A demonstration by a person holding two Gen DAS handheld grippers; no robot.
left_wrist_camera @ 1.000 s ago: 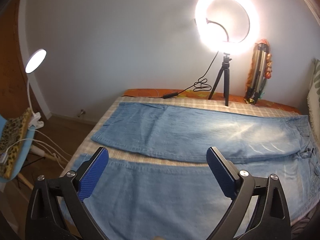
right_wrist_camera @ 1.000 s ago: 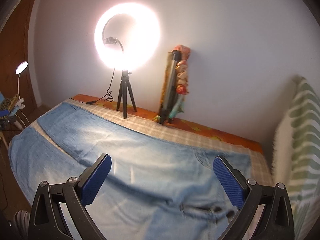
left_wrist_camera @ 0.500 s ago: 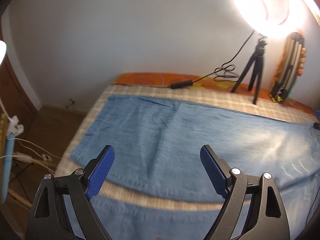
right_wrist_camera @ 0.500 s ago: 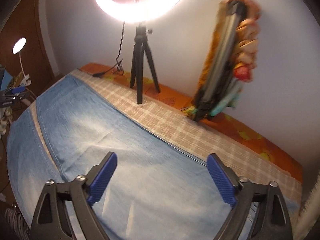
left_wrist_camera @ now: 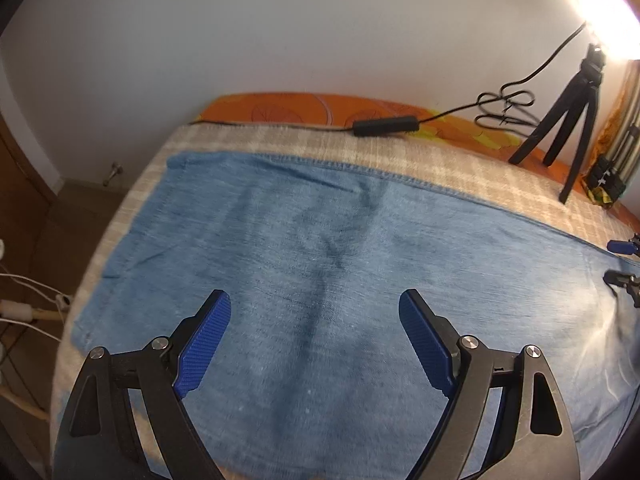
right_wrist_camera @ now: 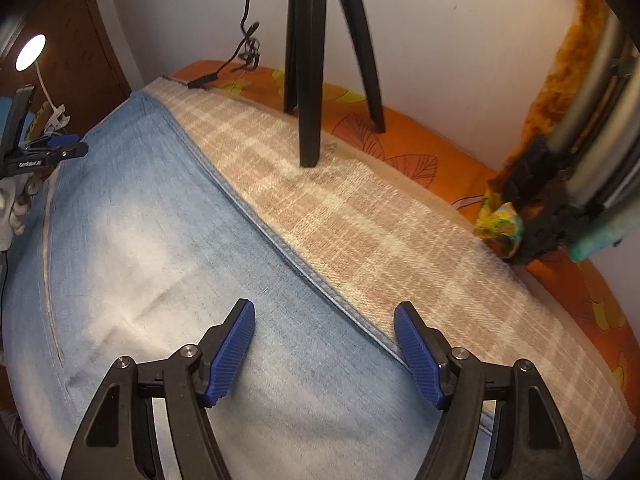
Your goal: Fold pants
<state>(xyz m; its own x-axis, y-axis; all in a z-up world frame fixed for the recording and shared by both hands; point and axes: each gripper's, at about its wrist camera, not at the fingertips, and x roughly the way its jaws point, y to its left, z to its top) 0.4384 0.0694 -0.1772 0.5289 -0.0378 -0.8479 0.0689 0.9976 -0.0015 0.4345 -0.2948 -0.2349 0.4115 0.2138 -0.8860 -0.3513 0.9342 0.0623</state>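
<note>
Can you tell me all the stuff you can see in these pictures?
pants: one, light blue denim, spread flat on the blanket
blanket: one, beige checked, under the pants
bed sheet: one, orange patterned, along the wall
tripod: one, black, standing on the blanket's far edge
cable switch: one, black, on the sheet
desk lamp: one, white, lit, far left
left hand-held gripper: black with blue pads, open over the pants
right hand-held gripper: same colours, open over the pants' far edge
</note>
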